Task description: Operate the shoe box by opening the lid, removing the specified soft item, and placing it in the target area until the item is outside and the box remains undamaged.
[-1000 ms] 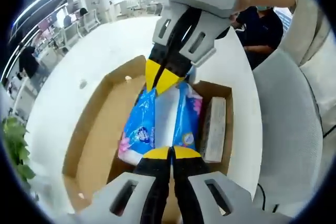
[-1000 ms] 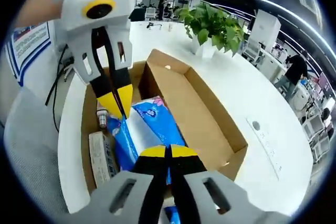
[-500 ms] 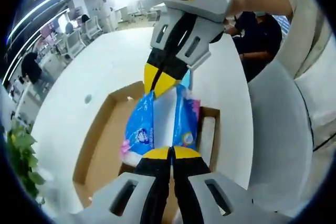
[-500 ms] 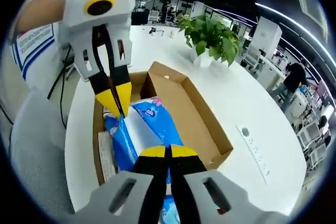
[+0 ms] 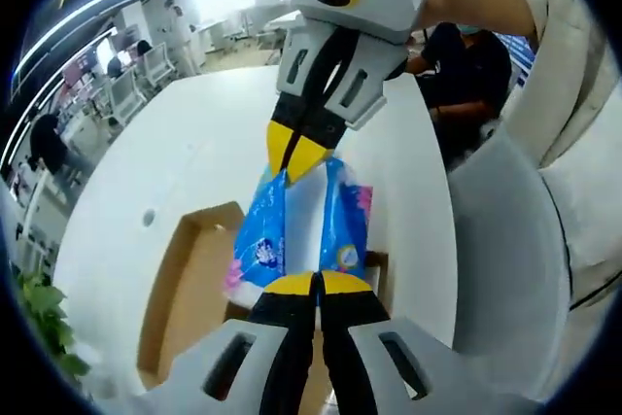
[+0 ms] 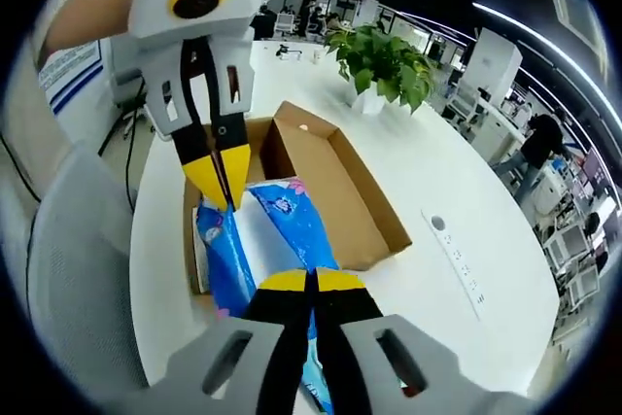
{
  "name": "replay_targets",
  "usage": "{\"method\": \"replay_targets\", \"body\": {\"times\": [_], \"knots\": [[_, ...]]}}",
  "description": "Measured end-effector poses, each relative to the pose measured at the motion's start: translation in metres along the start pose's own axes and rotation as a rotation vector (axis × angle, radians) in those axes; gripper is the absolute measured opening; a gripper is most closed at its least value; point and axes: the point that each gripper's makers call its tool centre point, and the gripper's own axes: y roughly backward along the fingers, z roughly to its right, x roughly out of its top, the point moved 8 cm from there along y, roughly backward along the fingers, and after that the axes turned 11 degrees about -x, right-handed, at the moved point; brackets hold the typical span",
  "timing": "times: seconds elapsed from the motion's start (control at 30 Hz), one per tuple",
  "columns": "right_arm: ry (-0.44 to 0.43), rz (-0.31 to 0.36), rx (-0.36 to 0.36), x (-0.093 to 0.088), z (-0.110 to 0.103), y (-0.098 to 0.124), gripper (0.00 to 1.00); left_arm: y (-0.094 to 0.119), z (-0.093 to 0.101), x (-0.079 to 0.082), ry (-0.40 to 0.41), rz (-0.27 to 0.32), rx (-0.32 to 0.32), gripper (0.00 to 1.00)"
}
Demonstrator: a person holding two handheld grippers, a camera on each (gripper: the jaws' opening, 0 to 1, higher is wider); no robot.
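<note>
Both tongs are clenched on the same thing: the left tongs (image 5: 313, 286) pinch one end of a blue pack of tissues (image 5: 303, 225) and the right tongs (image 6: 313, 281) pinch the opposite end, each showing in the other's view as a yellow-tipped pair closed on the far edge of the pack. The pack hangs stretched between the two tips, lifted clear above the open cardboard box (image 6: 335, 191), which sits below and beyond it on the white table (image 6: 437, 182). A potted plant (image 6: 382, 63) stands on the table past the box.

The grips look thin, only on the wrapper's ends, so in all likelihood the pack could slip or its film tear if the hands pull apart or move unevenly; dropping it low over the box could also knock a flap.

The pack carries printed writing and a round logo, but it is too small and warped to read
</note>
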Motion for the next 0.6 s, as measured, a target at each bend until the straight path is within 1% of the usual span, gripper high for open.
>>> {"method": "replay_targets", "body": {"times": [0.17,0.6], "knots": [[0.007,-0.023,-0.009,-0.016,0.009,0.013,0.0,-0.017,0.002,0.018,-0.022,-0.002,-0.025,0.0],[-0.018,-0.064,-0.038,-0.057,0.038,0.041,0.0,-0.055,0.0,0.063,-0.073,0.007,-0.071,0.0]]}}
